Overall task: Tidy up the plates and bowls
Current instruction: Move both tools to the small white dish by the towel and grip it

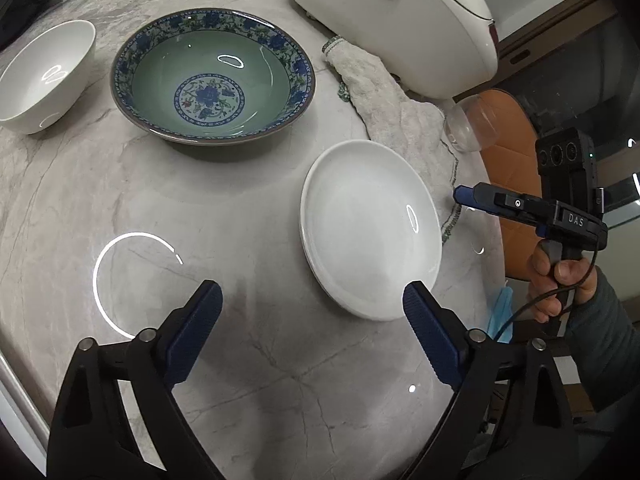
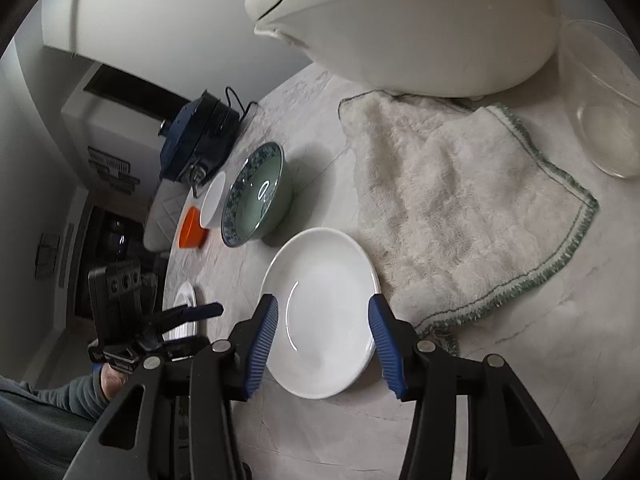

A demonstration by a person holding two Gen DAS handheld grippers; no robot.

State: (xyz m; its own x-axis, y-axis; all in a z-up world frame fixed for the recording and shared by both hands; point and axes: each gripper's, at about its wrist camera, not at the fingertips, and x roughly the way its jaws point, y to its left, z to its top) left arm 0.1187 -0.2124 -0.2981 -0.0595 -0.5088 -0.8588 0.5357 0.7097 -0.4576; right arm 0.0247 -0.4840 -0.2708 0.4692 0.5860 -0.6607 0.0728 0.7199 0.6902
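A shallow white plate [image 1: 368, 228] [image 2: 320, 312] lies on the marble table [image 1: 240, 360], near its right edge. My left gripper [image 1: 312, 292] hovers open above the table, and its right finger overlaps the plate's near rim in the view. My right gripper [image 2: 324, 300] is partly open; the plate shows between its blue pads, which do not press on it. From the left wrist view the right gripper [image 1: 460, 194] hangs just right of the plate. Farther back stand a large blue-and-green patterned bowl [image 1: 212, 76] [image 2: 256, 196] and a small white bowl [image 1: 44, 76] [image 2: 212, 200].
A white towel [image 1: 400, 112] [image 2: 460, 208] lies beside the plate, in front of a big white cooker [image 1: 400, 12] [image 2: 400, 20]. A clear glass bowl [image 1: 464, 128] [image 2: 600, 112] sits at the table edge. An orange chair [image 1: 508, 160] stands beyond. A small orange container [image 2: 192, 228] sits behind the white bowl.
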